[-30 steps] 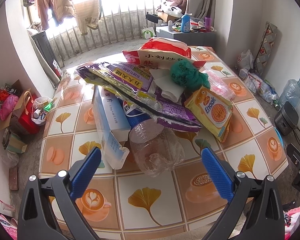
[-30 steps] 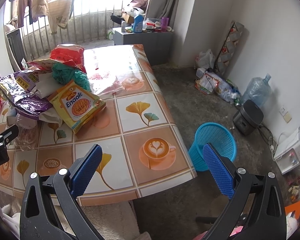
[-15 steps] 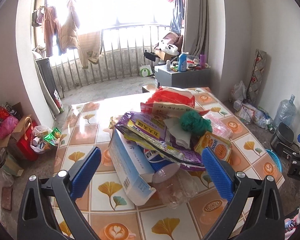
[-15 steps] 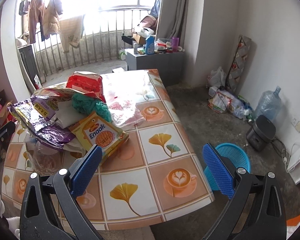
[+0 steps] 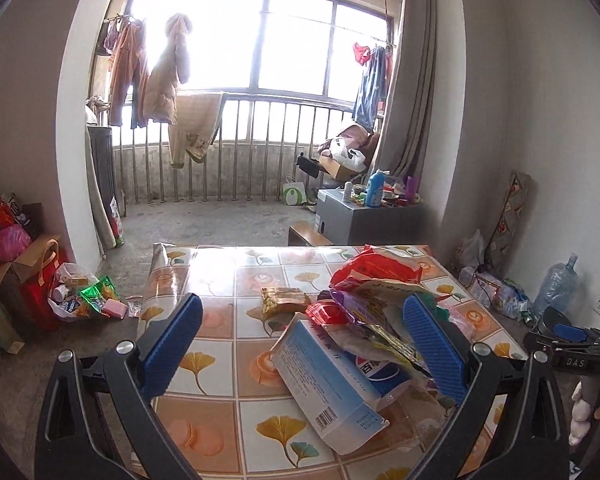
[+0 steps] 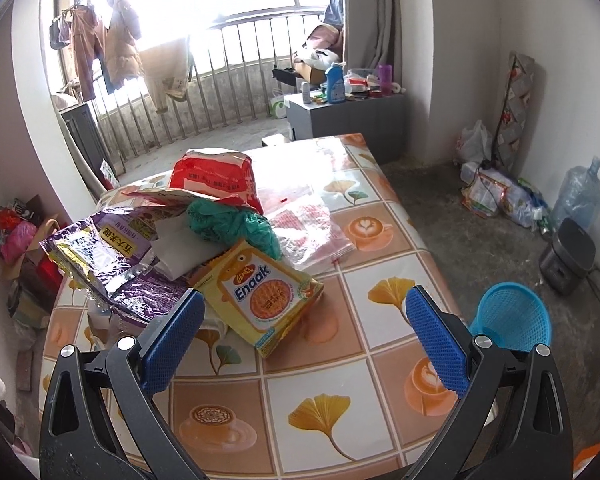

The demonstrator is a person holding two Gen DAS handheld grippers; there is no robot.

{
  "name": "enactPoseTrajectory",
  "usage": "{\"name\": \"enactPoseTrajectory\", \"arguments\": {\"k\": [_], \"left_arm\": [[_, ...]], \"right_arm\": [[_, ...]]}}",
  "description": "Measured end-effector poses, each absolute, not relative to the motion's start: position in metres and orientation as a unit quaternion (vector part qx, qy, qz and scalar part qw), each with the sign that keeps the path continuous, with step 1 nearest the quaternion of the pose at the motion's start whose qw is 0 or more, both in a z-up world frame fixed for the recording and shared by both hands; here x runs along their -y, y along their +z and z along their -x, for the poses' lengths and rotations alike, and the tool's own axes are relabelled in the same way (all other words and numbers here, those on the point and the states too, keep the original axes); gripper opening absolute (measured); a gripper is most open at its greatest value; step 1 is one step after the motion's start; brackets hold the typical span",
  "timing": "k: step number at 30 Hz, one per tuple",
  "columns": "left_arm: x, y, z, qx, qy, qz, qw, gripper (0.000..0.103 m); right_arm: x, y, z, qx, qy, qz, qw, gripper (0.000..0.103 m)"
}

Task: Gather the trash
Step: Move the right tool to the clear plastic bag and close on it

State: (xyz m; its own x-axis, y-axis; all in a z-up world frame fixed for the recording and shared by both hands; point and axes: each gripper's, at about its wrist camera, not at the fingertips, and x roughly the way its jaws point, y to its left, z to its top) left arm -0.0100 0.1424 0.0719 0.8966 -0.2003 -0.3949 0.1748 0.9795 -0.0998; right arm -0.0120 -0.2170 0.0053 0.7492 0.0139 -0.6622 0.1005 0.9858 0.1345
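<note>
both claws [image 5: 302,346] [image 6: 304,338] apart, empty; blue basket [image 6: 512,322] only in right view

Both looking forward from above the near edge of the surface [image 5: 236,280], toward the window. Left one low, right one higher. Both showing the same trash pile [image 6: 204,240].
</note>
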Motion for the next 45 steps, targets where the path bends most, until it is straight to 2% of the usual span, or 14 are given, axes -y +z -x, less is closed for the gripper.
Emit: {"name": "enactPoseTrajectory", "arguments": {"k": [3,8,11,14,19,22,31,45], "left_arm": [[-0.126,0.078,0.011,-0.209,-0.159,0.037,0.964,0.098],[-0.078,0.088,0.009,-0.206,-0.245,0.011,0.947,0.090],[-0.045,0.083,-0.002,-0.229,-0.280,-0.001,0.932,0.082],[-0.016,0.065,-0.014,-0.277,-0.307,-0.007,0.911,0.069],[0.016,0.033,-0.036,-0.351,-0.326,-0.012,0.878,0.045],[0.026,0.020,-0.052,-0.384,-0.314,-0.018,0.868,0.034],[0.046,-0.006,-0.117,-0.510,-0.271,0.008,0.816,0.032],[0.075,-0.042,-0.156,-0.552,-0.244,-0.067,0.794,0.032]], "right_arm": [[0.217,0.007,0.011,-0.355,-0.022,-0.087,0.931,0.096],[0.224,0.012,0.012,-0.346,-0.028,-0.091,0.933,0.092],[0.233,0.011,0.012,-0.349,-0.031,-0.100,0.931,0.088],[0.245,0.005,0.010,-0.354,-0.036,-0.110,0.928,0.080],[0.266,-0.007,-0.002,-0.372,-0.032,-0.131,0.919,0.056],[0.275,-0.019,-0.014,-0.392,-0.016,-0.145,0.908,0.044],[0.280,-0.045,-0.037,-0.427,0.039,-0.183,0.885,0.024],[0.276,-0.083,-0.054,-0.491,0.078,-0.210,0.842,0.012]]}}
